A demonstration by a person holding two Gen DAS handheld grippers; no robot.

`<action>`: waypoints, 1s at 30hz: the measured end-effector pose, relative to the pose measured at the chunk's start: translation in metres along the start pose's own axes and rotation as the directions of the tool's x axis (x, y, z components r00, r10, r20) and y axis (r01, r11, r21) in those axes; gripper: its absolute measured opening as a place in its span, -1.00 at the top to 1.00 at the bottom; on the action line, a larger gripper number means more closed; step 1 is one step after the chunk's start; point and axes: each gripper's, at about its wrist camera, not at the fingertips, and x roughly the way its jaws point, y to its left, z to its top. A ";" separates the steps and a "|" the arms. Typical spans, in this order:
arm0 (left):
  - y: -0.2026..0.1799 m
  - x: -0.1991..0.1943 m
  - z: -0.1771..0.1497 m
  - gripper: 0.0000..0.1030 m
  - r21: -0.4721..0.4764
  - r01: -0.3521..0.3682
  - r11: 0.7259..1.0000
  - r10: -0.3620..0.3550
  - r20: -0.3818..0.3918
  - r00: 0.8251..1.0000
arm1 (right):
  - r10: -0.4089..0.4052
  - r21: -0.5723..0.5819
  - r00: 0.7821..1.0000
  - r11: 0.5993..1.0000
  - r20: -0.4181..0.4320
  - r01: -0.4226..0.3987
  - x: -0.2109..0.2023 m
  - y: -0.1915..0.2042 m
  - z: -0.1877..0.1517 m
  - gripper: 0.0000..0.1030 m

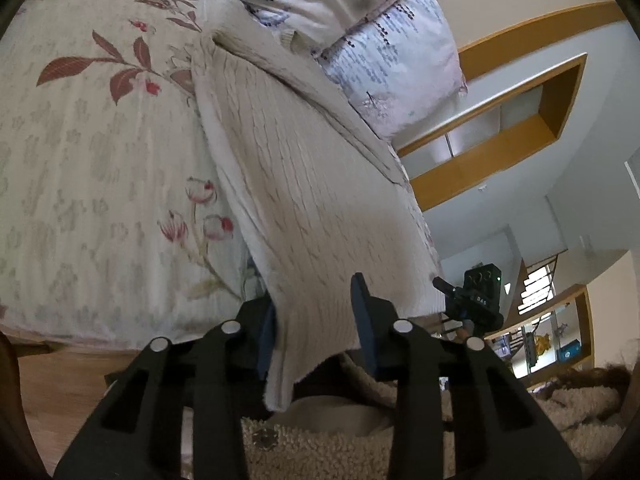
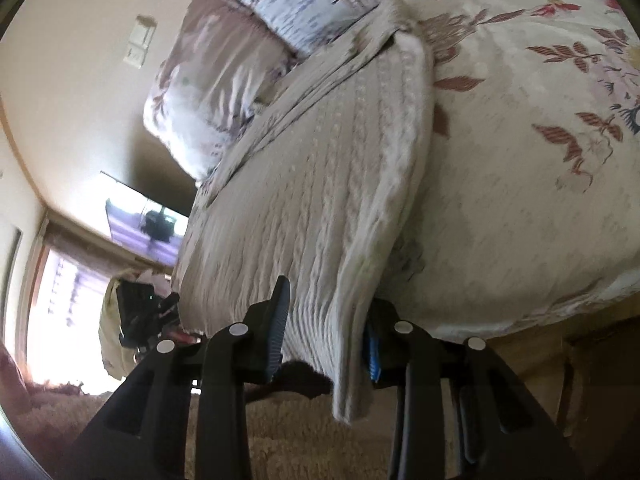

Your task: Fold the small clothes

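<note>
**Knit garment gripped at its near hem by both grippers**

Where the cream cable-knit garment [image 1: 304, 184] hangs off the near edge of the bed, its hem is seen between the fingers of the left gripper [image 1: 320, 332]. The left-hand pad lies against the cloth, while a gap shows between the right-hand pad and the knit, so whether the cloth is truly clamped cannot be told. In the right wrist view, the other lower corner of the garment is found inside the right gripper [image 2: 326, 328]; the fabric fills the space between the two pads and droops below them, so it is taken as clenched.

Below the garment's hem, a shaggy beige rug [image 1: 320, 452] is seen on the floor. The rest of the garment is stretched away from the hem across the floral bedspread [image 1: 80, 160], with one long edge bunched into a fold. Beyond the garment's far end, a patterned pillow [image 1: 400, 52] is propped at the head of the bed. To the side of the garment in the left wrist view, the other gripper shows as a dark block just past the hem corner, and wooden wall shelves [image 1: 520, 120] are seen farther off.
</note>
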 end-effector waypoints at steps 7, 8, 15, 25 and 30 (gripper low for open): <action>-0.013 0.009 -0.001 0.75 0.086 -0.057 0.995 0.060 -0.039 0.997 | -0.042 -0.072 0.999 0.996 0.020 0.043 0.004 0.016 0.000 0.82; -0.012 0.009 0.001 0.84 0.082 -0.058 0.995 0.061 -0.034 0.998 | -0.043 -0.081 0.998 0.996 0.045 0.046 0.001 0.018 0.001 0.83; -0.021 -0.006 0.021 0.87 0.114 -0.102 0.988 0.096 0.055 0.994 | -0.094 -0.169 0.956 0.975 0.277 0.144 -0.025 0.043 0.019 0.84; -0.040 -0.024 0.091 0.88 0.099 -0.250 0.963 0.223 0.228 0.948 | -0.215 -0.287 0.821 0.865 0.529 0.412 -0.029 0.088 0.051 0.84; -0.052 -0.017 0.141 0.88 0.101 -0.296 0.950 0.259 0.280 0.924 | -0.241 -0.281 0.778 0.838 0.580 0.468 -0.019 0.101 0.088 0.85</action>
